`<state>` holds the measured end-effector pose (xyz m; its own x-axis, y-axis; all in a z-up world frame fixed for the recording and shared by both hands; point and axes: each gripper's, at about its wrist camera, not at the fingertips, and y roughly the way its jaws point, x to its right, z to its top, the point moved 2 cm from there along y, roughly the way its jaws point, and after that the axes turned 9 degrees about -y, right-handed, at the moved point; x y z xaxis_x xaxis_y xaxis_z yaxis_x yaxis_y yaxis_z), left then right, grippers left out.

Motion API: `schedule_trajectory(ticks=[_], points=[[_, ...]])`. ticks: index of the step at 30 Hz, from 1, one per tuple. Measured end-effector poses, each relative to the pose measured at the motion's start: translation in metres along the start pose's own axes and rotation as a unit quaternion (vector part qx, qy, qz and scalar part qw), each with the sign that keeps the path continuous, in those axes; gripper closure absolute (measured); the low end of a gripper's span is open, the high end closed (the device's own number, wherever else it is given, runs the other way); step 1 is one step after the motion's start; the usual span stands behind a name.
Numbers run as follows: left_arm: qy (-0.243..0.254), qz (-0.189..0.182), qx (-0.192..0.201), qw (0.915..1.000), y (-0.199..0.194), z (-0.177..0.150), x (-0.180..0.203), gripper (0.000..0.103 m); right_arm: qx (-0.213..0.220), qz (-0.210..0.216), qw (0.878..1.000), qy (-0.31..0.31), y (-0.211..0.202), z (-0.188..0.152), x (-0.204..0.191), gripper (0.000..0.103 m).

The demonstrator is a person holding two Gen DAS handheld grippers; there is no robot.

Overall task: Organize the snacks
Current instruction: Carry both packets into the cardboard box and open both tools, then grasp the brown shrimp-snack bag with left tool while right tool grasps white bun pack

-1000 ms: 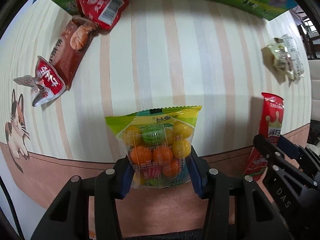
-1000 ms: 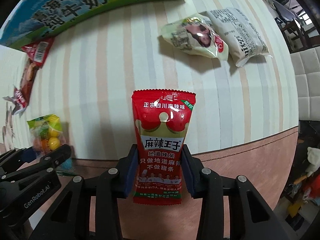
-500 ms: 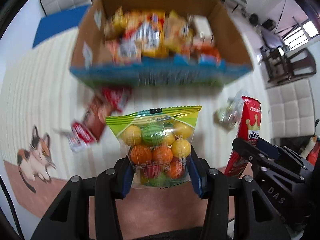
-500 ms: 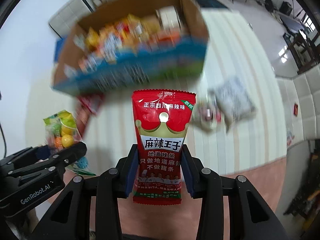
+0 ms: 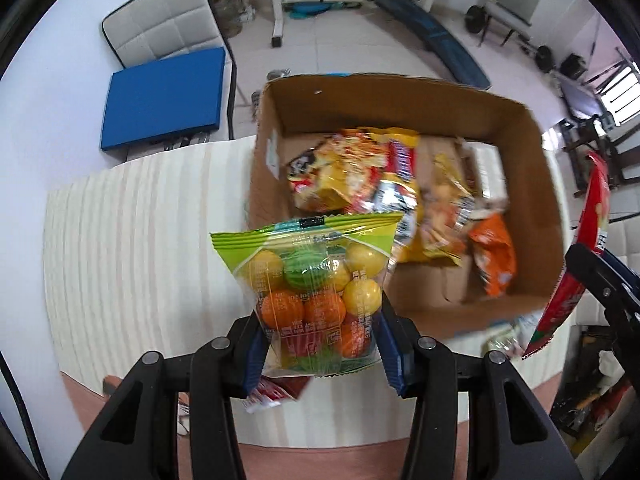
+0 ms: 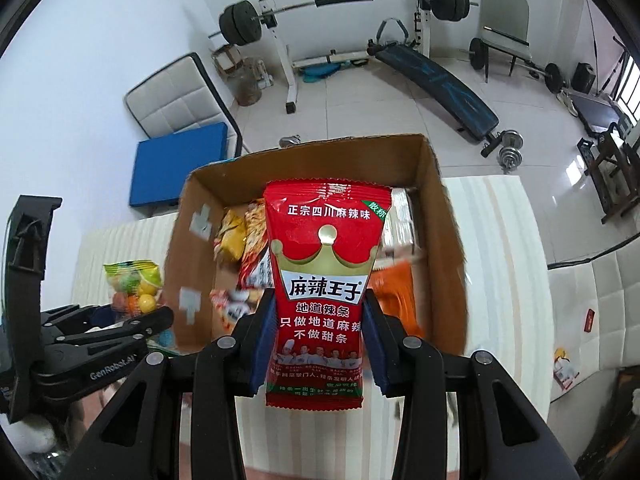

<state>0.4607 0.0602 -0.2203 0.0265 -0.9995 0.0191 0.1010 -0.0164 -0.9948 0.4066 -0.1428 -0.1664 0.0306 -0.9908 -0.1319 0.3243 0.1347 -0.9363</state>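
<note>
My left gripper (image 5: 322,354) is shut on a clear bag of coloured gum balls (image 5: 312,288) with a green top, held in the air by the near left corner of an open cardboard box (image 5: 536,168). In the right wrist view that bag (image 6: 134,286) shows at the left. My right gripper (image 6: 316,350) is shut on a red spicy-strip packet (image 6: 324,280), upright above the near side of the same box (image 6: 452,240). This packet (image 5: 576,264) also appears at the right edge of the left wrist view. Several yellow, red and orange snack packs (image 5: 384,192) lie inside the box.
The box stands on a cream striped table mat (image 5: 140,240). A red snack pack (image 5: 276,390) lies on the mat below my left gripper. Beyond the table are a blue mat (image 6: 176,168), a weight bench (image 6: 436,72) and dumbbells (image 6: 510,148) on a tiled floor.
Both grippers have risen from the mat with their packets and moved toward the box. The view now looks down into the open box instead of at its printed front.
</note>
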Motion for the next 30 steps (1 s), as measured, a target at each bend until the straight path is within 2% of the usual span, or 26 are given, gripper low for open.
schedule_trajectory(ticks=[4,6,9,13,14,16,17,18,20,22,23,24,30], points=[[-0.003,0.017,-0.032,0.9993,0.029,0.017,-0.006,0.058,-0.041,0.008,0.999,0.017,0.046,0.011,0.004,0.06],[-0.006,0.02,-0.046,0.9987,0.042,0.021,-0.008,0.058,-0.058,0.012,0.998,0.02,0.064,0.006,0.007,0.06],[-0.006,0.02,-0.068,0.9975,0.059,0.021,-0.008,0.058,-0.081,0.015,0.996,0.015,0.085,0.002,0.007,0.059],[-0.008,0.021,-0.078,0.9967,0.069,0.02,-0.007,0.056,-0.111,0.031,0.993,0.015,0.105,-0.001,0.006,0.058],[-0.008,0.021,-0.081,0.9965,0.071,0.021,-0.006,0.056,-0.119,0.041,0.992,0.021,0.109,-0.002,0.007,0.056],[-0.014,0.016,-0.089,0.9958,0.074,0.022,-0.007,0.056,-0.136,0.054,0.989,0.027,0.115,-0.003,0.008,0.043],[-0.019,0.011,-0.094,0.9953,0.075,0.022,-0.009,0.055,-0.14,0.054,0.988,0.024,0.116,-0.002,0.008,0.027],[-0.023,0.008,-0.095,0.9952,0.076,0.023,-0.01,0.045,-0.139,0.051,0.989,0.016,0.116,-0.002,0.006,0.017],[-0.028,-0.007,-0.089,0.9957,0.073,0.025,-0.011,0.029,-0.139,0.038,0.99,0.004,0.112,0.0,0.003,0.017],[-0.032,-0.013,-0.083,0.9959,0.069,0.026,-0.011,0.026,-0.141,0.033,0.989,-0.002,0.11,0.001,0.002,0.016],[-0.029,-0.012,-0.076,0.9966,0.063,0.028,-0.01,0.018,-0.141,0.028,0.99,-0.006,0.109,0.002,0.002,0.015],[-0.027,-0.008,-0.071,0.9971,0.06,0.028,-0.01,0.014,-0.14,0.023,0.99,-0.009,0.105,0.002,0.002,0.014],[-0.029,-0.017,-0.041,0.9986,0.034,0.029,-0.008,0.014,-0.134,0.005,0.991,-0.018,0.091,0.001,0.004,0.012]])
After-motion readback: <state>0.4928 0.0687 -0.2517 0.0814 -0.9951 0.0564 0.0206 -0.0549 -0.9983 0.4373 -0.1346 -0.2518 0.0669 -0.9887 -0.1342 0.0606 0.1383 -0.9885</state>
